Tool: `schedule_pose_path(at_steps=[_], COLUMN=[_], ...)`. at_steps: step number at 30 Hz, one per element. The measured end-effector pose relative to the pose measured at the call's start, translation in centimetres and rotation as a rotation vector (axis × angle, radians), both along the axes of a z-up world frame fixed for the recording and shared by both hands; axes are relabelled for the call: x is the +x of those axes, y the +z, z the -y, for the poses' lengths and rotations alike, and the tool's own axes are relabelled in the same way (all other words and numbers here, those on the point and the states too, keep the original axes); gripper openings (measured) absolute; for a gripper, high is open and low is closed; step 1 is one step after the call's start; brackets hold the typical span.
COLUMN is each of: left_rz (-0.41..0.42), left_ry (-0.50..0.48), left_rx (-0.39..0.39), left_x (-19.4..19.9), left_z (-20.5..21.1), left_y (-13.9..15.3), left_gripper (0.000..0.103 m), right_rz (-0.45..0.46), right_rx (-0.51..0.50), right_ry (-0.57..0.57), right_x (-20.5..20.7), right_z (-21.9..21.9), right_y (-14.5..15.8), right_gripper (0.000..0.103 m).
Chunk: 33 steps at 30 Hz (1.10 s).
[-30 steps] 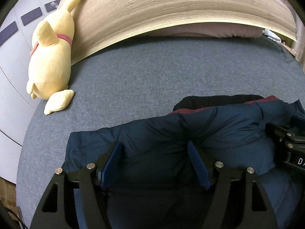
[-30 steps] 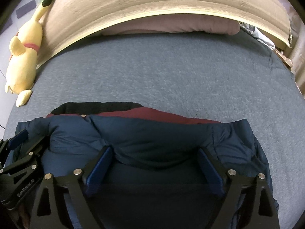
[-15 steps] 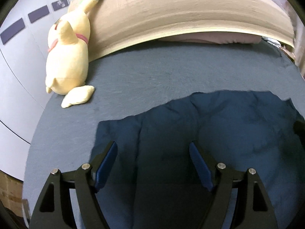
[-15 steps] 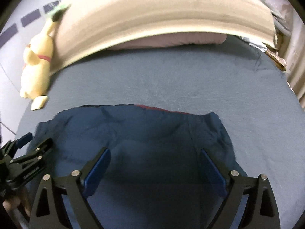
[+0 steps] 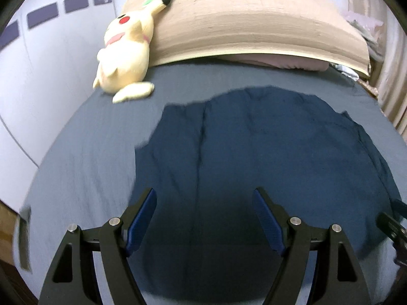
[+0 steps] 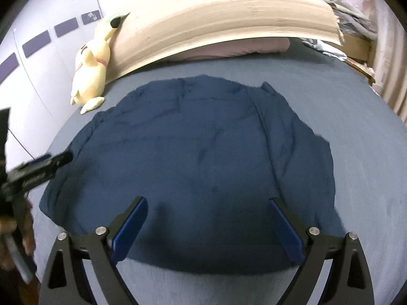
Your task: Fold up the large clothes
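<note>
A navy padded jacket (image 6: 193, 157) lies spread, apparently folded once, on the grey bedsheet (image 6: 368, 152), its near hem just in front of both grippers and its far edge well short of the pillow (image 5: 279, 61) and the tan headboard cushion (image 5: 254, 25). The left gripper (image 5: 203, 218) hovers over the jacket's near left part with its jaws wide apart and nothing between the blue pads; the right gripper (image 6: 207, 226) hangs over the near middle, likewise spread and empty. A yellow plush toy (image 5: 124, 58) leans at the far left corner of the bed, clear of the cloth.

Both views are softened by motion blur, so whether any fingertip brushes the fabric cannot be settled.

The likely trouble from here is the jacket's bulk. Puffy, slick layers tend to spring back, and a pinch that takes only the top layer would drag it off the one beneath and undo the fold. Uneven lifts by the two grippers could skew the edges, and a sleeve (image 6: 287, 117) lying along the right side may slip out when the cloth is raised.
</note>
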<state>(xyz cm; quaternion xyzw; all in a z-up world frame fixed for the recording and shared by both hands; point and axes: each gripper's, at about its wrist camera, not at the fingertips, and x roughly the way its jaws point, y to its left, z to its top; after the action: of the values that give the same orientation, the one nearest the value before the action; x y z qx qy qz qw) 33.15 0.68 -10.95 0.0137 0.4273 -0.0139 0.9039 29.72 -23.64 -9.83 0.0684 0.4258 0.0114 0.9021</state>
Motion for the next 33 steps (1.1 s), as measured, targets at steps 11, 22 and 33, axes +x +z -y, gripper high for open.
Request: schedule_pose_path(at_steps=[11,22,33], left_rz=[-0.065,-0.006,-0.192], left_ry=[-0.022,0.117,0.096], left_rx=[0.047,-0.167,-0.652], left_x=[-1.3,-3.7,3.4], left_z=[0.6,-10.6,-17.1], left_y=[-3.0,-1.4,-5.0], left_gripper=[0.083,0.083,0.083], right_rz=[-0.097,0.015,-0.092], right_rx=[-0.019,0.230,0.567], right_ry=[-0.032,-0.153,-0.245], right_x=[0.2,-5.2,0.8], right_z=[1.4,10.8,21.2], right_y=[-2.4,0.0,-3.7], right_gripper=[0.097,0.097,0.097])
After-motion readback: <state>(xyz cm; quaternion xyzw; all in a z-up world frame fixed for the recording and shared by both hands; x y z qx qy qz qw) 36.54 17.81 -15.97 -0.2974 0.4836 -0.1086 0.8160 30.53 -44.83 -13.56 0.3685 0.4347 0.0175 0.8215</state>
